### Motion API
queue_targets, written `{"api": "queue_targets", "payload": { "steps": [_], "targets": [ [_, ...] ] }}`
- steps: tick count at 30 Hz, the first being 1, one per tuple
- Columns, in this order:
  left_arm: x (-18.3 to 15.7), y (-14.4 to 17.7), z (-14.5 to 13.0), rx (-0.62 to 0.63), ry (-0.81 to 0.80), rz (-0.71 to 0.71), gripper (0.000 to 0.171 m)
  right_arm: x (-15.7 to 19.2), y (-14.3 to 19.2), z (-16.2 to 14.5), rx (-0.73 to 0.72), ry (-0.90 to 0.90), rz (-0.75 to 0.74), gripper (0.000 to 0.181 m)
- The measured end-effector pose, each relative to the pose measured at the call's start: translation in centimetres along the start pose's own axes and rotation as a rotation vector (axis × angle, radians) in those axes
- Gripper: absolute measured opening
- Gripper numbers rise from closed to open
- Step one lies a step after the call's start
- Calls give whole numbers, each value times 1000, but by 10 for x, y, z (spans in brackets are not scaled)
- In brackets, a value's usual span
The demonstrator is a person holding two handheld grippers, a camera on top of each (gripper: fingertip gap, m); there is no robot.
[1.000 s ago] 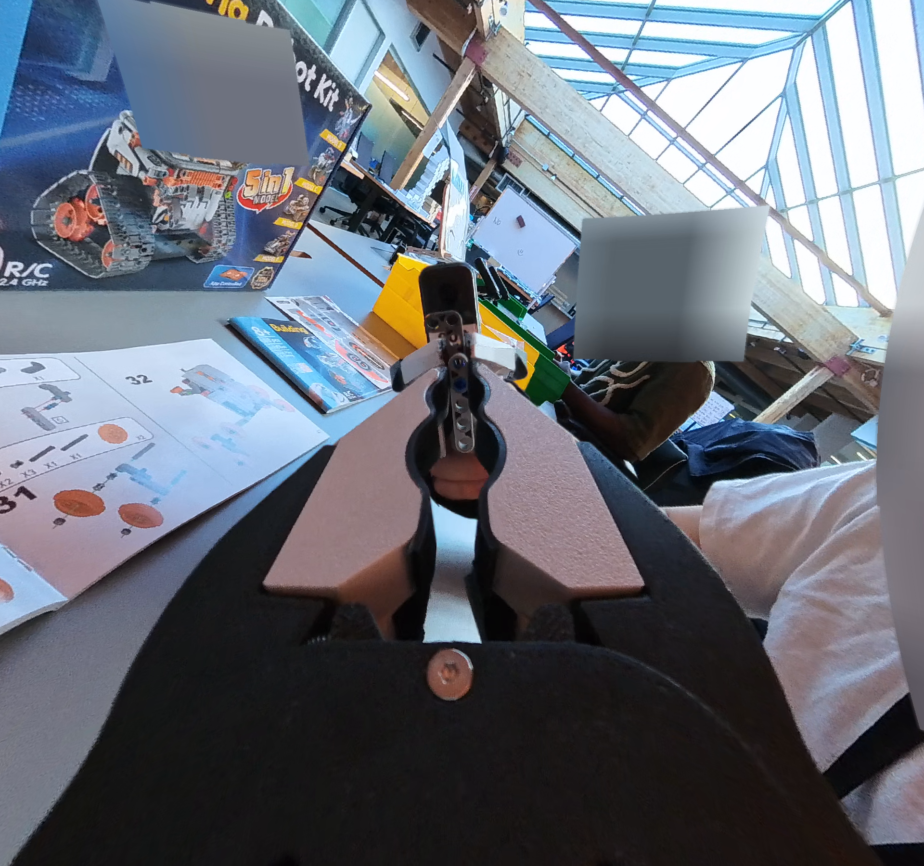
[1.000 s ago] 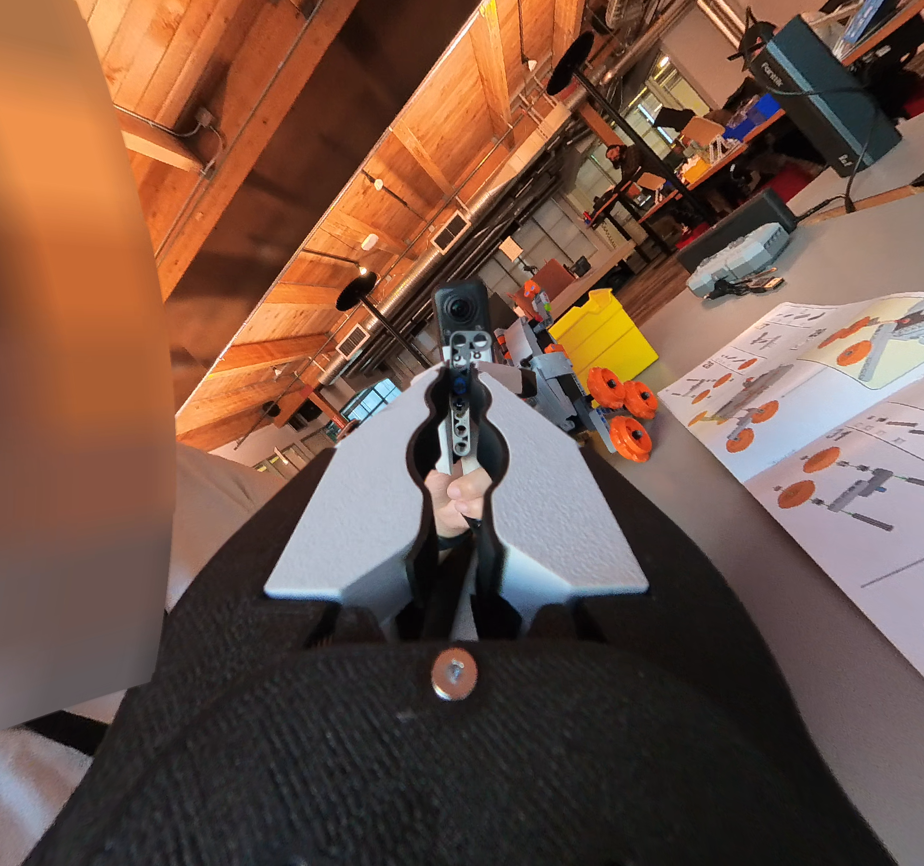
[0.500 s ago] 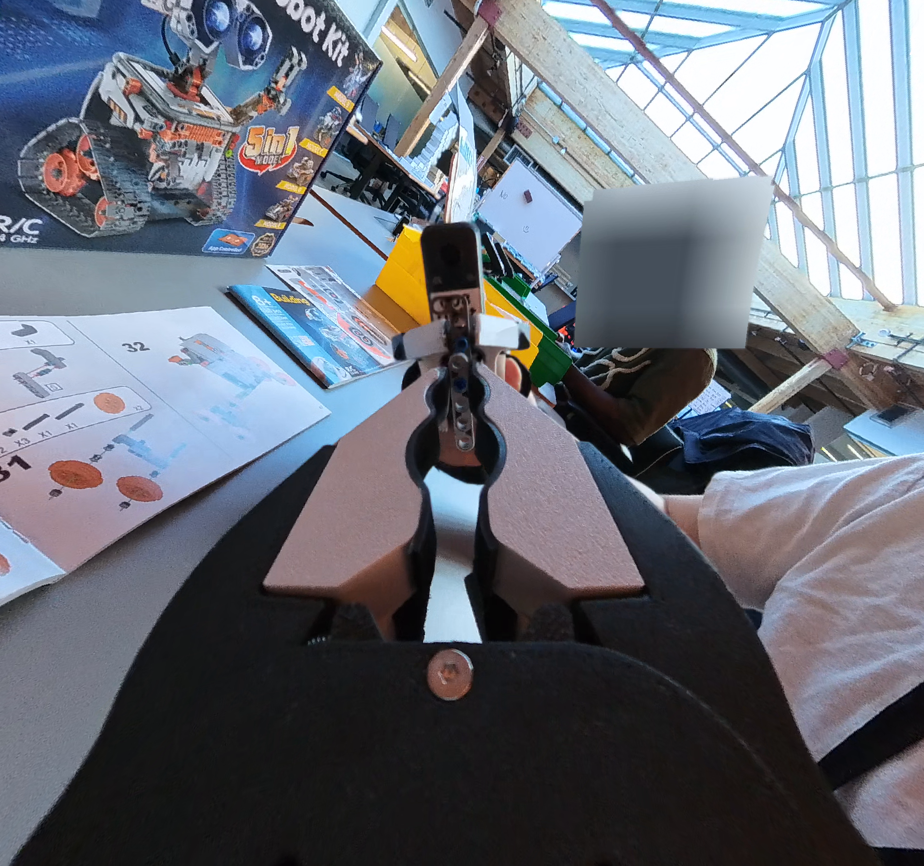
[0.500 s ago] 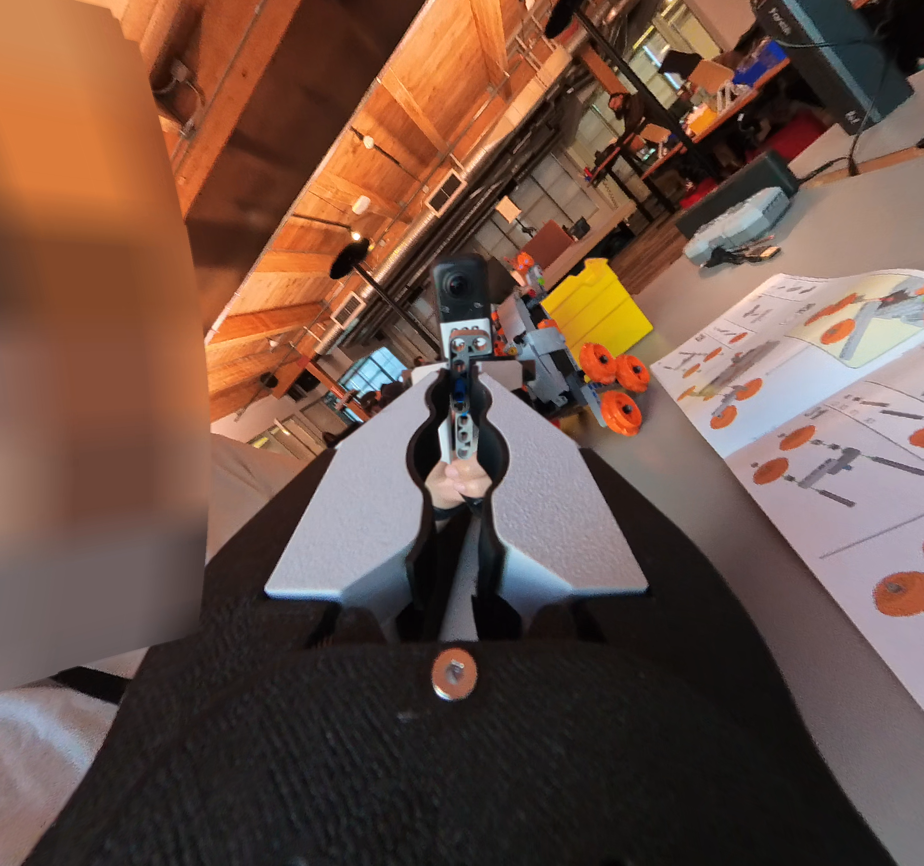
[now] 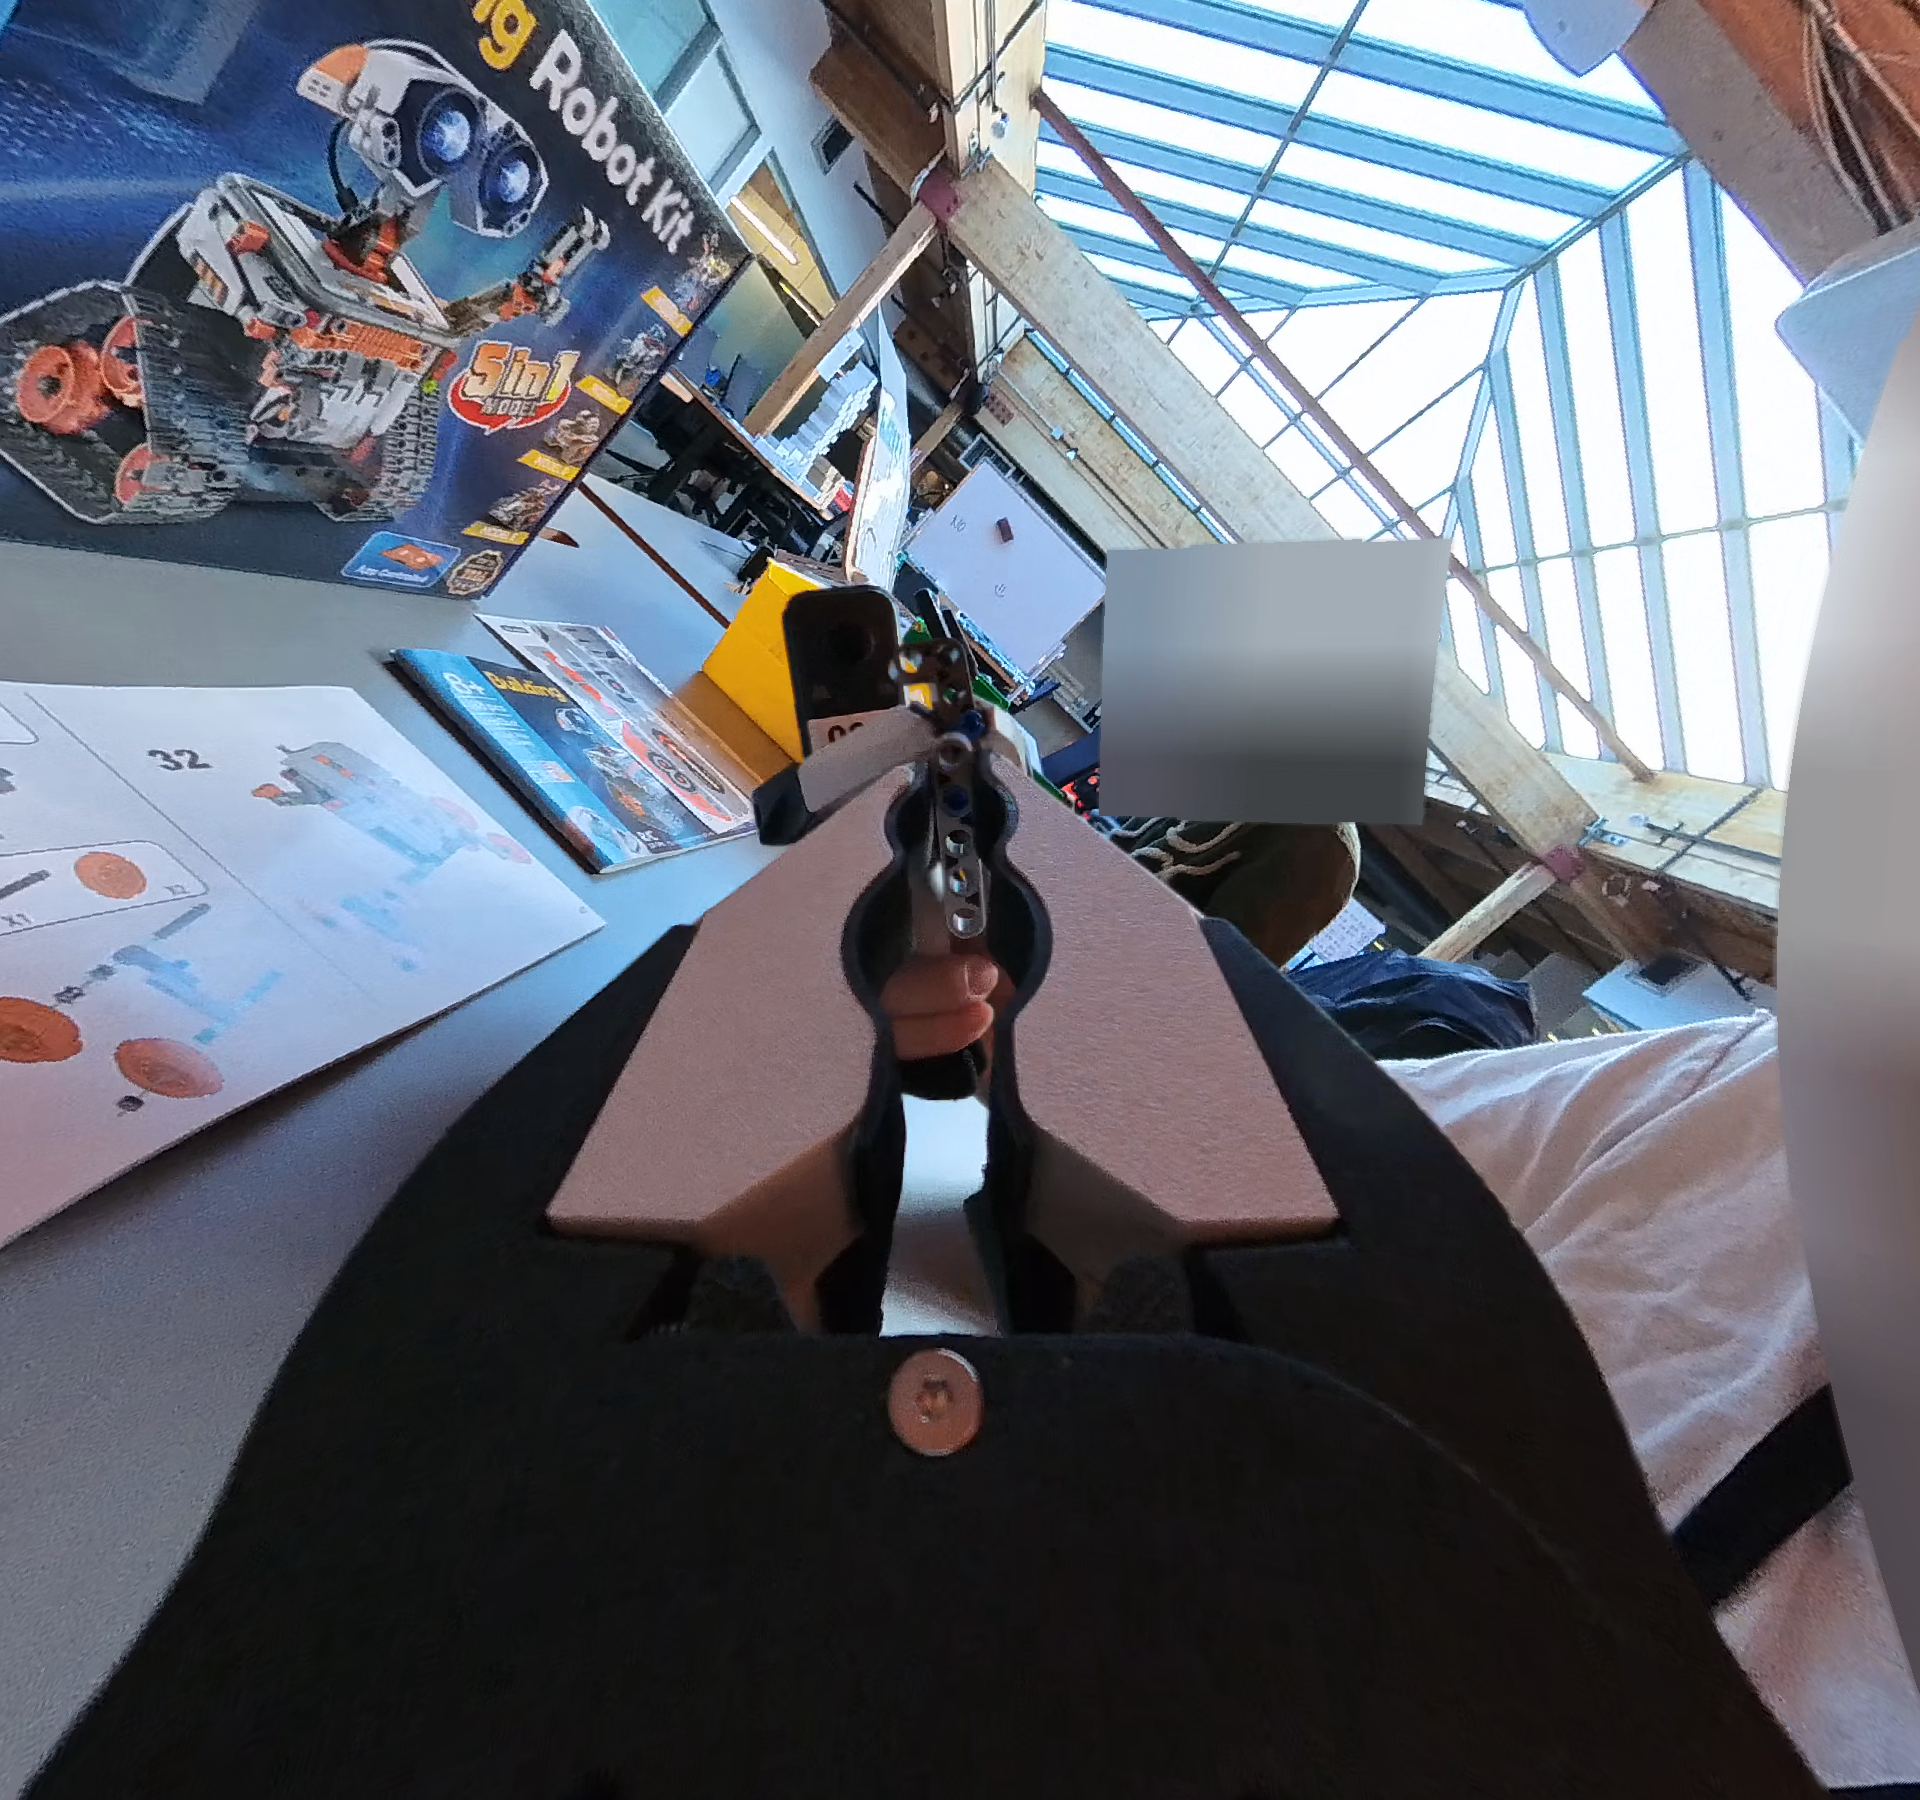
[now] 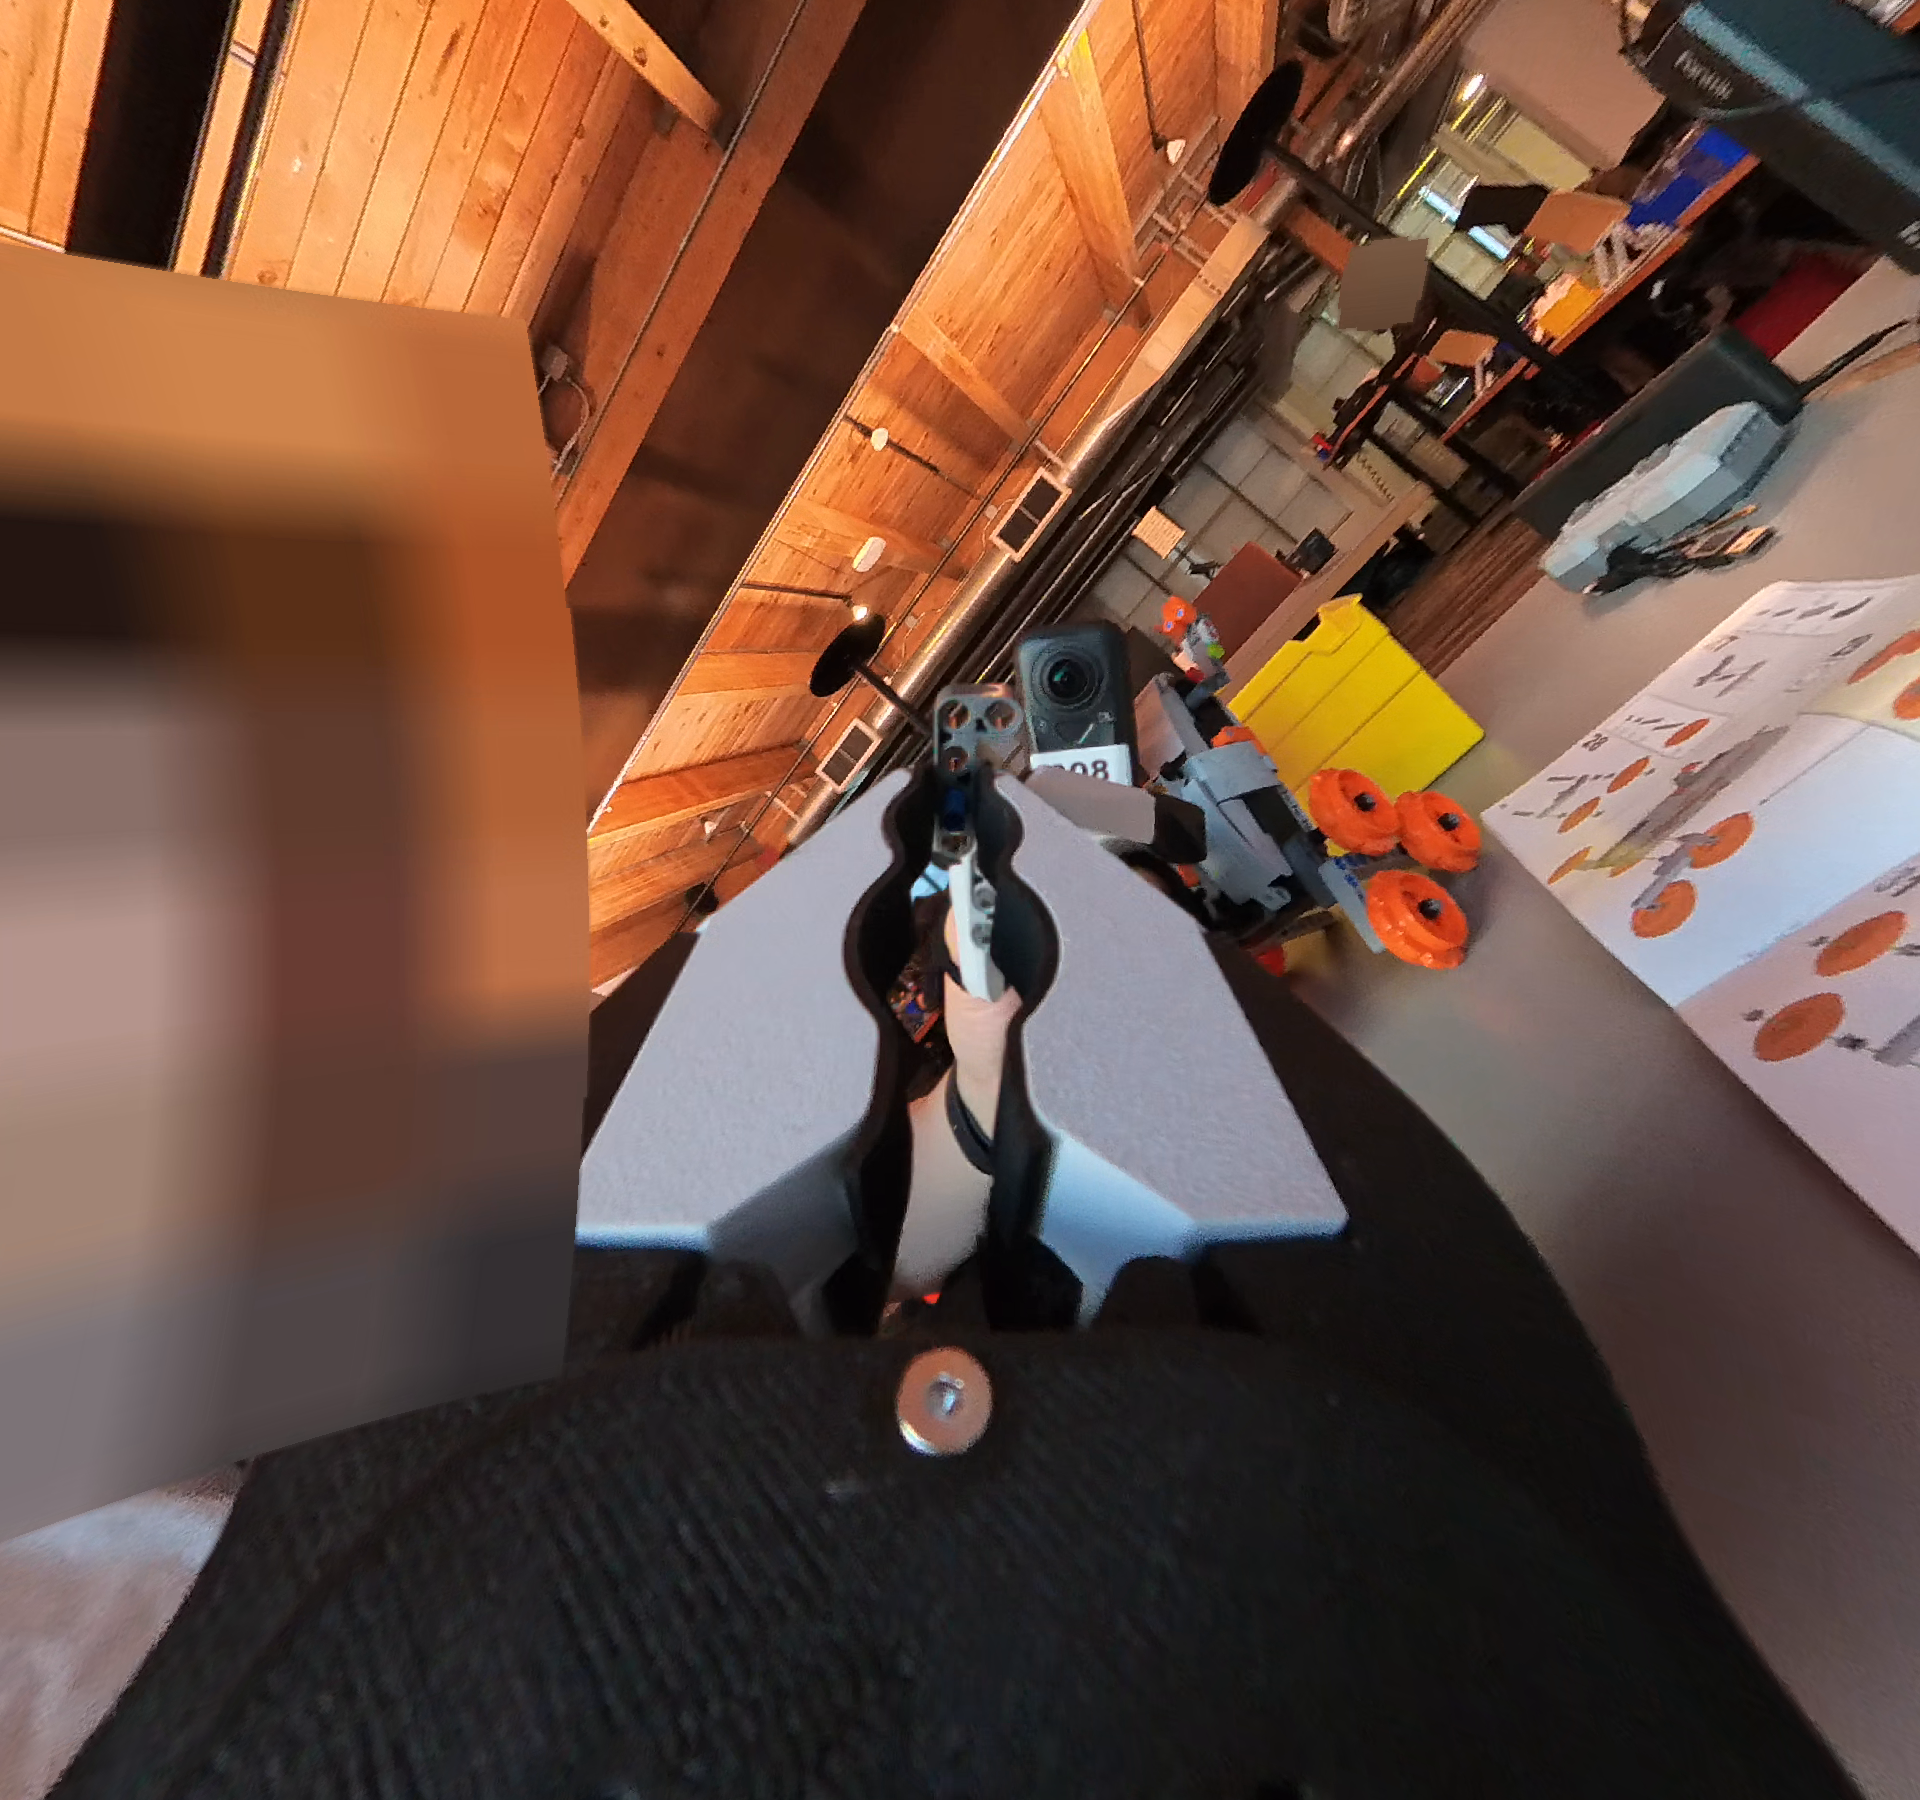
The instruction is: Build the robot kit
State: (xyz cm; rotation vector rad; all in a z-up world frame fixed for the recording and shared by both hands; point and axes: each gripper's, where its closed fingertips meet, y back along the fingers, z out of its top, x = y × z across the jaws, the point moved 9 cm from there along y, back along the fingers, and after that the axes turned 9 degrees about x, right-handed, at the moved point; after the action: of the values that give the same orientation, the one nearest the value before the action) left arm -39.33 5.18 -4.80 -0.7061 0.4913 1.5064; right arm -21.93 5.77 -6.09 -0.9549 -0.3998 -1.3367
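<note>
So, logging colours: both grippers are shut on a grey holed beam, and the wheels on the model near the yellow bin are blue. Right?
No: the wheels are orange, as the right wrist view shows. The rest stands: both the left gripper and the right gripper grip the beam.

Matt grey table top [image 5: 312, 1262], on it white paper instruction sheet [image 5: 260, 877], glossy cardboard kit box [image 5: 312, 244] behind, grey perforated beam [image 5: 956, 857], seemingly plastic, rough wooden ceiling planks [image 6: 468, 88]

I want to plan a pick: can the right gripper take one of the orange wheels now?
Probably not: the right gripper is shut on the grey holed beam, raised off the table, though nothing stands before the orange wheels.
</note>
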Motion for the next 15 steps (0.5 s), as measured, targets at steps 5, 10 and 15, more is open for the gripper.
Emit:
{"api": "queue_targets", "payload": {
  "steps": [5,10,15],
  "targets": [
    [0,-2,-2,-3,-2,3,4,0,-2,-1,9,12,-16,6],
    [0,-1,-1,-15,9,-5,5,0,-4,-2,15,34,-41,6],
    [-1,0,-1,-28,-13,16,4,0,-6,-4,-30,38,-59,6]
  ]
}}
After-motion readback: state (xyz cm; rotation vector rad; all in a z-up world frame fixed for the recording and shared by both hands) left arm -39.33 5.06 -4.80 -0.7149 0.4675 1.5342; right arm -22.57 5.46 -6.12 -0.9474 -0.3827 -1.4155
